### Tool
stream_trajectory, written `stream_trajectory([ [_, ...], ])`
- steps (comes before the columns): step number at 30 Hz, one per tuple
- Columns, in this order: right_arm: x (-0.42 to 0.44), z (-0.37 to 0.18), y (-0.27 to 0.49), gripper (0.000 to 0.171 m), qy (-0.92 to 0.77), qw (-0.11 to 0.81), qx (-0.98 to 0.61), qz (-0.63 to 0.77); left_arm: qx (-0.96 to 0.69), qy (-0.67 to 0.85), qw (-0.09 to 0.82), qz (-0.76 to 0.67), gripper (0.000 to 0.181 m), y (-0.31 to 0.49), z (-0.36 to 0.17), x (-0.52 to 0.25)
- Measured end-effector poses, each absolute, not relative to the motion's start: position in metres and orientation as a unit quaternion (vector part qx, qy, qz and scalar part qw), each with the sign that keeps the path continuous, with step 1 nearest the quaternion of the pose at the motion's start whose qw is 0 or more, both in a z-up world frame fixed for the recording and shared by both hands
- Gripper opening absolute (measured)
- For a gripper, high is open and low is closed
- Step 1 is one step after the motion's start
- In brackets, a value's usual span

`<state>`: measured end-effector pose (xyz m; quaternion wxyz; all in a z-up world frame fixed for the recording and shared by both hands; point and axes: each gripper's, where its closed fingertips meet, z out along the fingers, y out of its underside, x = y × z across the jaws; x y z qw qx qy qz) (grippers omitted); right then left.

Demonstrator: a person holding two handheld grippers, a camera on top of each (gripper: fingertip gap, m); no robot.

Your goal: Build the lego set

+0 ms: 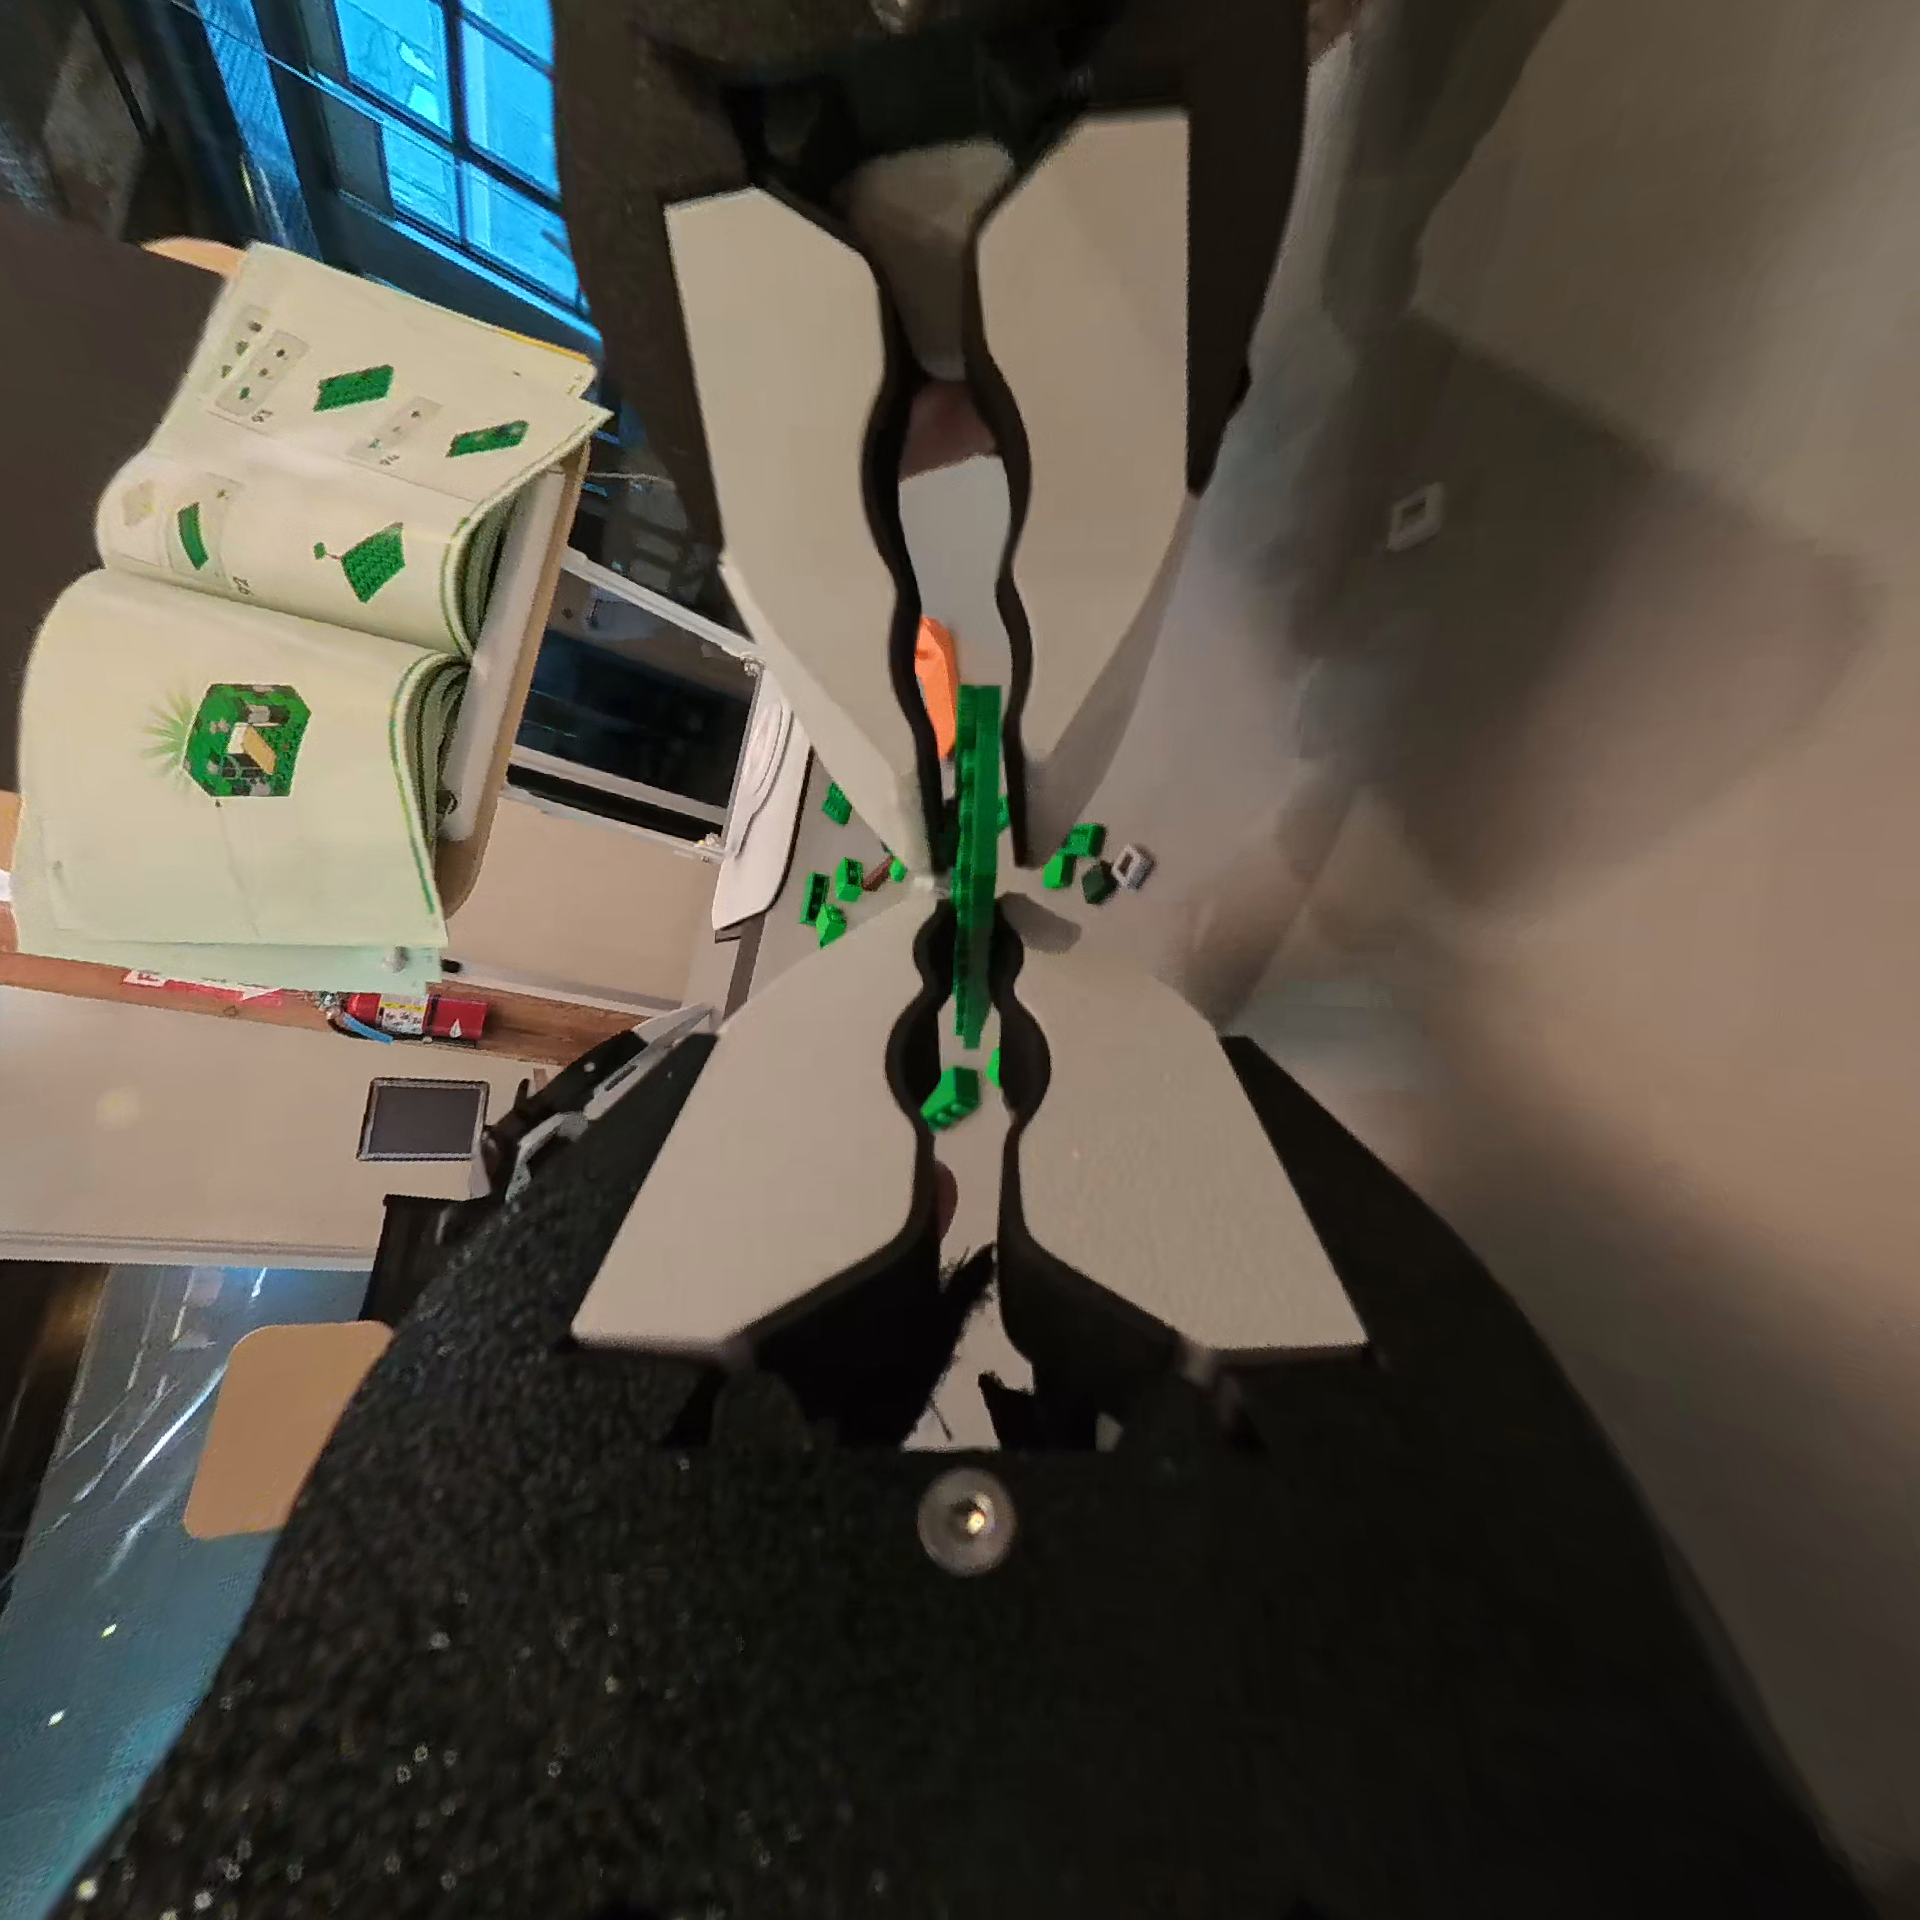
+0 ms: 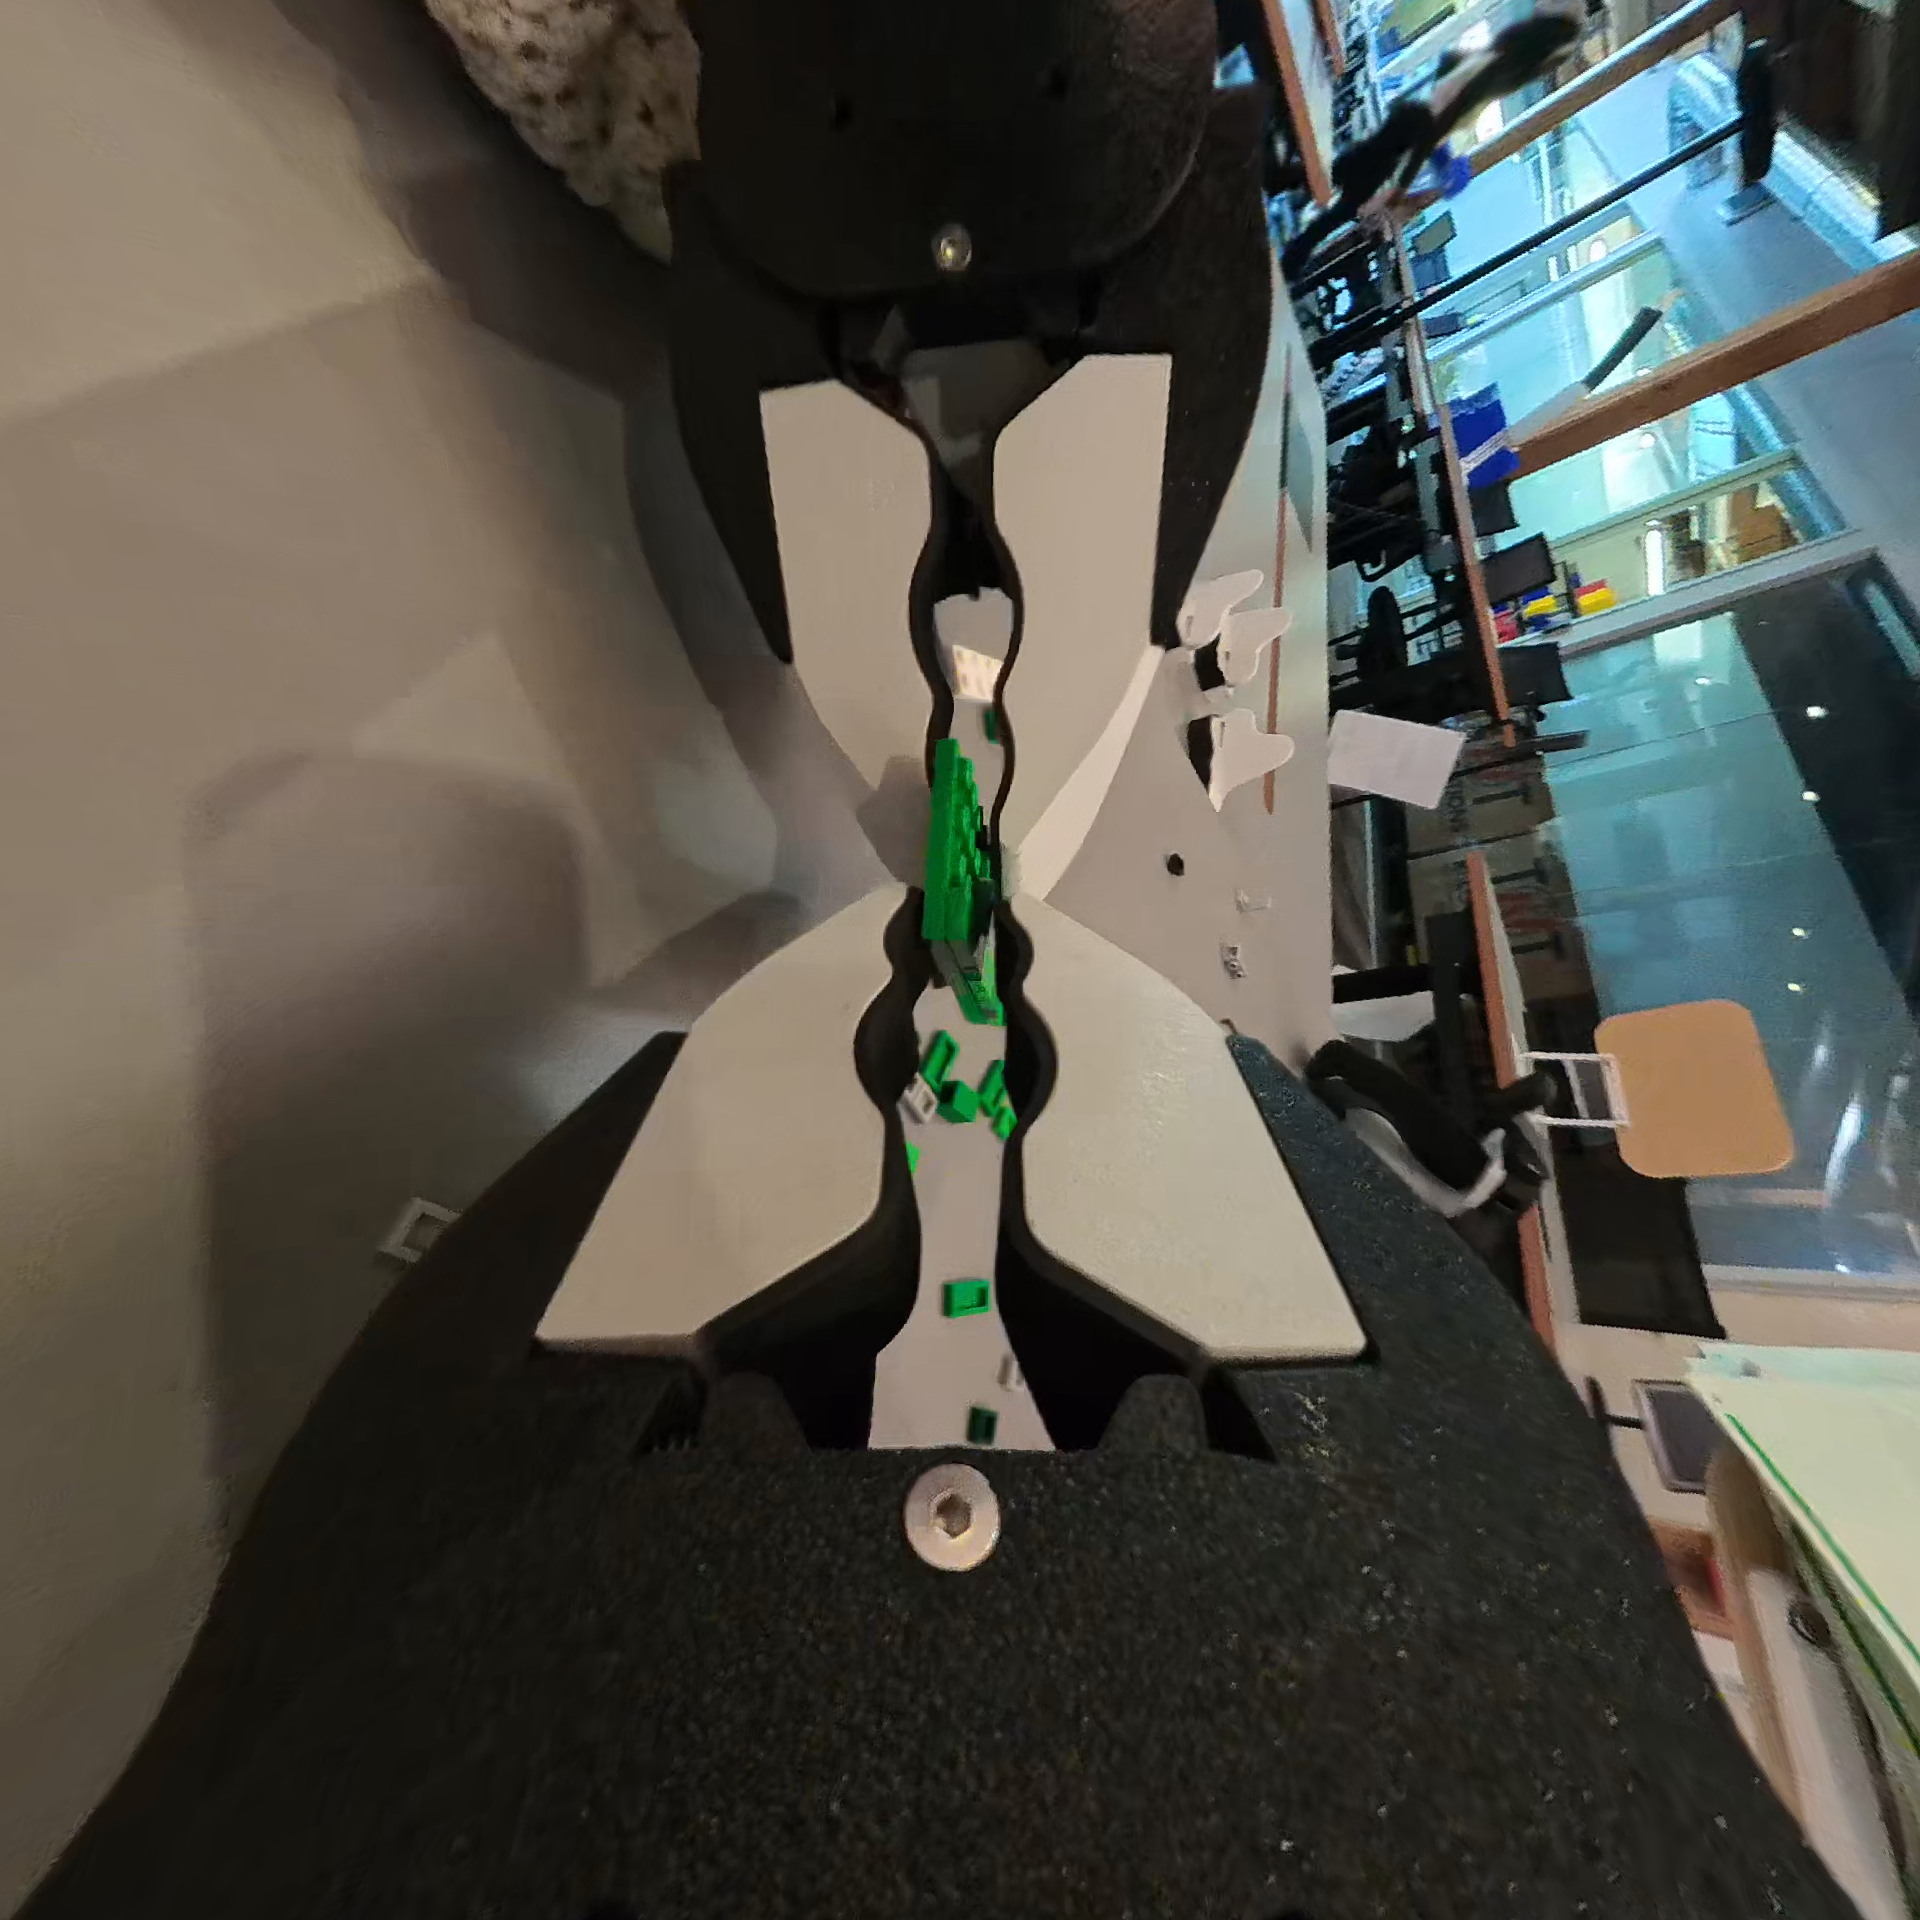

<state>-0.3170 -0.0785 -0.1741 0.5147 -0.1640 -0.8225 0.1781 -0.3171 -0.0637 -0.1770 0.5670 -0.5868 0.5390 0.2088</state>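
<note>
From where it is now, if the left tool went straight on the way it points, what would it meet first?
The left tool is already shut on the green lego plate. Straight ahead, the right tool faces it closely, holding the same plate, so it would likely meet that first.

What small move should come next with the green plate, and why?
Probably press the two grippers gently together to seat the green plate: the left gripper and right gripper both pinch it edge-on, above the loose green bricks.

Instruction booklet [image 1: 260, 644]: step numbers printed, not legible.
</note>
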Motion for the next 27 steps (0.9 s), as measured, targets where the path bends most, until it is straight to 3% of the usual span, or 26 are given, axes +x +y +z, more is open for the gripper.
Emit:
stream_trajectory([
  [20,-0.32,-0.169,-0.079,0.006,-0.8,0.554,-0.154,0.173,-0.591,0.53,0.573,0.206,0.006,-0.064,-0.175,-0.319],
  [23,-0.319,-0.171,-0.076,0.033,-0.798,0.555,-0.161,0.17,-0.576,0.539,0.56,0.253,0.006,-0.061,-0.176,-0.326],
  [25,-0.319,-0.169,-0.072,0.036,-0.79,0.565,-0.167,0.171,-0.569,0.543,0.559,0.263,0.006,-0.061,-0.176,-0.325],
  [27,-0.318,-0.168,-0.068,0.028,-0.787,0.574,-0.162,0.159,-0.565,0.544,0.561,0.264,0.006,-0.061,-0.176,-0.324],
])
